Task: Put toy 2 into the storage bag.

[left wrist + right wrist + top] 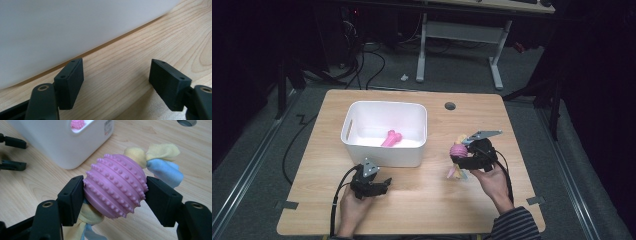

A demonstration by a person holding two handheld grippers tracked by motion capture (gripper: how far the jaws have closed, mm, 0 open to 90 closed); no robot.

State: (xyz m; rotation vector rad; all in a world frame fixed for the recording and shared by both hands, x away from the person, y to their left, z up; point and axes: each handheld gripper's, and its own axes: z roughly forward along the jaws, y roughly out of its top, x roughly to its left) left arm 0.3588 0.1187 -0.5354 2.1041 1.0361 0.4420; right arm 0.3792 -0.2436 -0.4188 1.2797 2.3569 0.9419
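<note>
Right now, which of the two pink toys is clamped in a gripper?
The studded pink ball with cloth tails, clamped in the right gripper. The pink bone lies loose in the white bin.

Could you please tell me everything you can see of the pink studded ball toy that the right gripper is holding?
The pink studded rubber-looking ball toy is egg-shaped, ringed with ridges and rows of small bumps. Knotted strips of soft yellow and blue cloth come out of both its ends. The right gripper is shut on it, one black finger pressing each side. In the high view it sits at the table's right part, right of the white plastic bin, with its lower cloth tail hanging toward the light wooden tabletop.
</note>
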